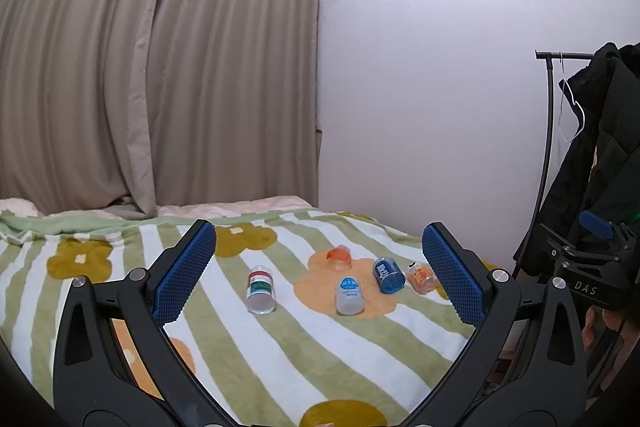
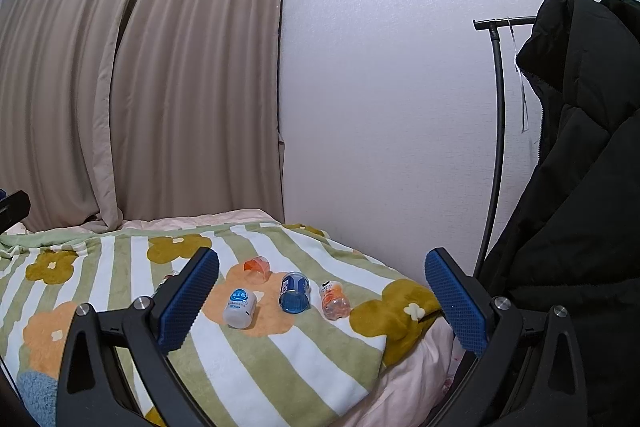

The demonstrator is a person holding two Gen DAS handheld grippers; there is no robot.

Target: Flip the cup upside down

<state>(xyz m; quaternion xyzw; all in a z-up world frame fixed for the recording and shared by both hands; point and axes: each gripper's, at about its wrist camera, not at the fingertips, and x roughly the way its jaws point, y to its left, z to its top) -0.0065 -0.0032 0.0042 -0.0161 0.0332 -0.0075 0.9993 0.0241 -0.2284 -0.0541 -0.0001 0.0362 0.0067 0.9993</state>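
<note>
open left gripper (image 1: 319, 275), "das" on right gripper (image 1: 586, 289), cup (image 1: 339, 257)

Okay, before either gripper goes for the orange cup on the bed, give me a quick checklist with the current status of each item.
1. Left gripper open: ok, jaws wide, nothing between them.
2. Right gripper open: ok, nothing held.
3. Orange cup located: ok, on the striped blanket, behind the other containers.
4. Cup already flipped: not ok, it looks tipped on its side.
5. Approach path: not ok, white bottle and blue can lie in front of it.
6. Cup empty: cannot tell.
</note>
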